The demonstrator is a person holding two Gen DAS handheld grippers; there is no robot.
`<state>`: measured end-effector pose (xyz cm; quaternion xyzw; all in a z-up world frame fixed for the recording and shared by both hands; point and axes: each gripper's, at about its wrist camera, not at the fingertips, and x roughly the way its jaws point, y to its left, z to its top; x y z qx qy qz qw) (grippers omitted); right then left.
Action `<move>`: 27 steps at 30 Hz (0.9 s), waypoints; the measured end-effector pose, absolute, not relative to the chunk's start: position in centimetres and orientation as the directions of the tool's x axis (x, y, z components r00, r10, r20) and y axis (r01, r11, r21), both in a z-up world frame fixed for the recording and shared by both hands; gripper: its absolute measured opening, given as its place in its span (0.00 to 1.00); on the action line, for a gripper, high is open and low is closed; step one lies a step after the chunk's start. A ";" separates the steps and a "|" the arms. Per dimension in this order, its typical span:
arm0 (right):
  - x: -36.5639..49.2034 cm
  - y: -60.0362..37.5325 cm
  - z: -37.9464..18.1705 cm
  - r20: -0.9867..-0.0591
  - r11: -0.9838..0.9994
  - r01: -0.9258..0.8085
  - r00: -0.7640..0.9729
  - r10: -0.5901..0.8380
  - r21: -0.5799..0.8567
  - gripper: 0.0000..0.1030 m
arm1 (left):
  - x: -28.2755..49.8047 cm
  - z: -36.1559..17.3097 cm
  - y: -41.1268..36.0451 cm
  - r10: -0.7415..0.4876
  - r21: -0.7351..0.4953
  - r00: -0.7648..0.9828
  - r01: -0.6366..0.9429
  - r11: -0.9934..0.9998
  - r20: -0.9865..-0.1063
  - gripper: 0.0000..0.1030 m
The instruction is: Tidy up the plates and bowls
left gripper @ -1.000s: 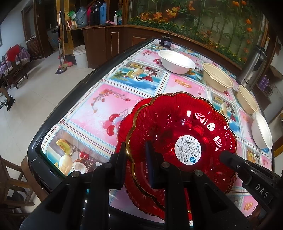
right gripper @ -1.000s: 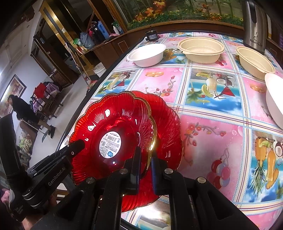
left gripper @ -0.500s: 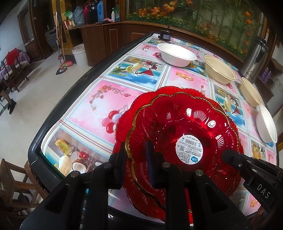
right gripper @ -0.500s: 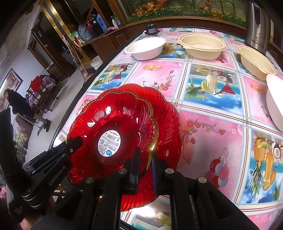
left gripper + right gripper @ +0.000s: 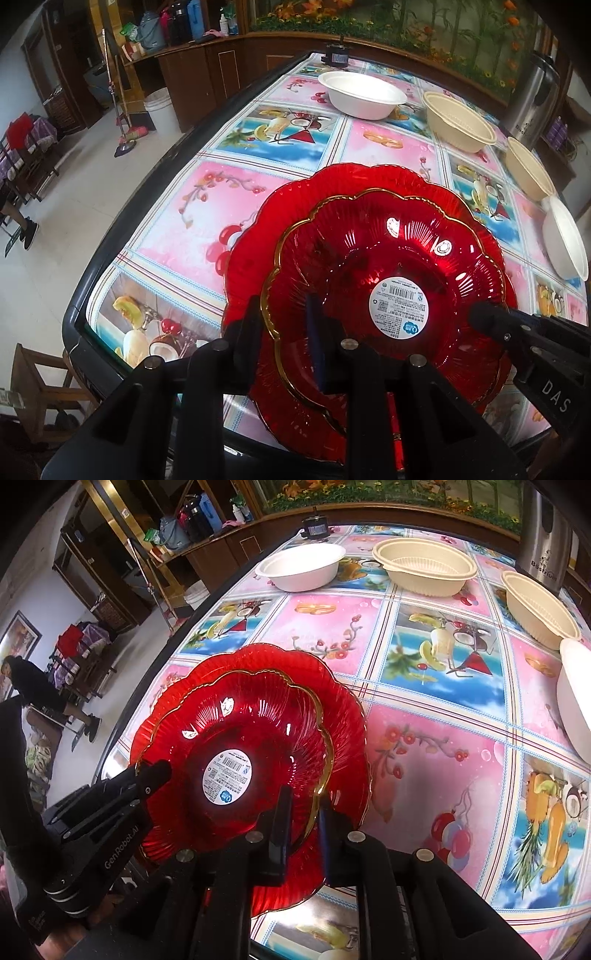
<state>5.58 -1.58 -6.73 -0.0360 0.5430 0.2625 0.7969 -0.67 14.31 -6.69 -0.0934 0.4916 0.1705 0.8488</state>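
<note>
Two red glass plates with gold scalloped rims lie stacked near the table's front edge. The smaller upper plate (image 5: 369, 251) (image 5: 258, 720) has a round white label and rests inside the larger lower plate (image 5: 258, 229) (image 5: 343, 720). My left gripper (image 5: 284, 332) (image 5: 151, 775) is shut on the upper plate's left rim. My right gripper (image 5: 304, 812) (image 5: 480, 317) straddles the opposite rim. Its jaws are opening, with the gold rim still between them and a gap showing on the inner side.
A white bowl (image 5: 362, 96), two cream bowls (image 5: 458, 122) (image 5: 528, 170) and another white bowl (image 5: 565, 240) stand along the back and right of the patterned table (image 5: 280, 140). A steel flask (image 5: 535, 99) is at the far right. A person (image 5: 33, 679) stands across the room.
The right gripper's jaws have parted slightly around the rim. The upper plate has settled more squarely over the lower one. Both views have tilted a little.
</note>
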 end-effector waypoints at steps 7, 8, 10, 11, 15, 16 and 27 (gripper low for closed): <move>5.6 -1.5 -6.7 -0.892 0.851 -0.466 0.238 0.384 0.242 0.18 | -0.7 -6.7 14.5 0.164 -0.013 0.443 -0.370 0.929 -0.882 0.24; 5.6 -1.4 -6.7 -0.893 0.849 -0.471 0.235 0.383 0.240 0.20 | -0.7 -6.7 14.5 0.152 -0.021 0.439 -0.365 0.931 -0.886 0.26; 5.5 -1.4 -6.6 -0.893 0.844 -0.477 0.230 0.387 0.243 0.24 | -0.7 -6.7 14.4 0.138 -0.027 0.435 -0.352 0.935 -0.890 0.28; 5.4 -1.3 -6.5 -0.896 0.844 -0.482 0.228 0.381 0.236 0.24 | -0.7 -6.7 14.3 0.133 -0.029 0.433 -0.348 0.937 -0.892 0.30; 5.1 -1.2 -6.3 -0.900 0.837 -0.496 0.220 0.376 0.229 0.29 | -0.8 -6.5 14.0 0.093 -0.055 0.427 -0.320 0.946 -0.899 0.40; 5.0 -1.3 -6.2 -0.900 0.837 -0.498 0.221 0.375 0.226 0.33 | -1.0 -6.2 14.0 0.088 -0.059 0.434 -0.316 0.947 -0.897 0.42; 4.7 -2.6 -4.7 -0.884 0.822 -0.502 0.209 0.417 0.269 0.45 | -1.8 -3.3 15.6 0.034 -0.141 0.473 -0.330 0.933 -0.880 0.66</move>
